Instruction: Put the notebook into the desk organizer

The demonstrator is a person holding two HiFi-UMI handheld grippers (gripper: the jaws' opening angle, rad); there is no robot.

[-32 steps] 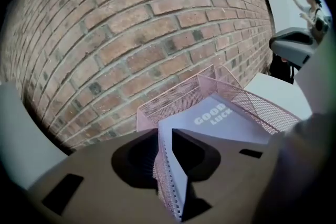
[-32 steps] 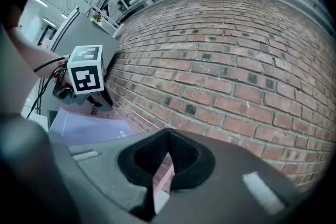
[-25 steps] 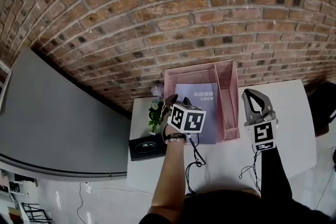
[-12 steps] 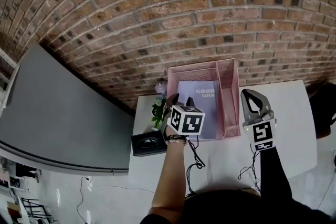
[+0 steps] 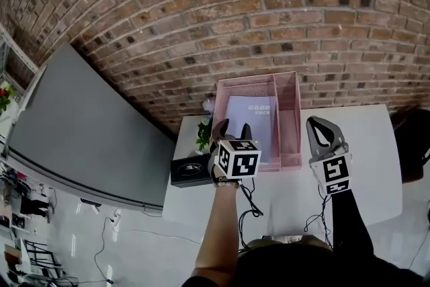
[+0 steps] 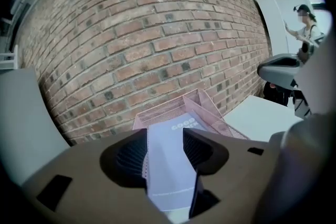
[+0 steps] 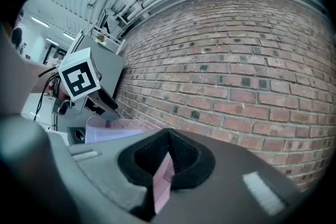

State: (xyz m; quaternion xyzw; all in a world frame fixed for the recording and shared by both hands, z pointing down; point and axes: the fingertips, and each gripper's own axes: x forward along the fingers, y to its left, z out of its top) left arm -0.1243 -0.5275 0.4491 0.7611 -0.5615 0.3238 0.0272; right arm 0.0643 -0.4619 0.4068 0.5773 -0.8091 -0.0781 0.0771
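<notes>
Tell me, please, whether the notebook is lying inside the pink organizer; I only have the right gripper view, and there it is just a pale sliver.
Observer: Yes. The notebook lies flat in the wider, left compartment of the pink organizer.
Operator: Thank you. Is the left gripper gripping it?
Observer: No. The left gripper has just been opening its jaws; they stand apart, and the notebook only shows through the gap, not pinched.
Operator: And is anything in the other compartment?
Observer: I see nothing in the narrow compartment on the right, only its pink mesh.
</notes>
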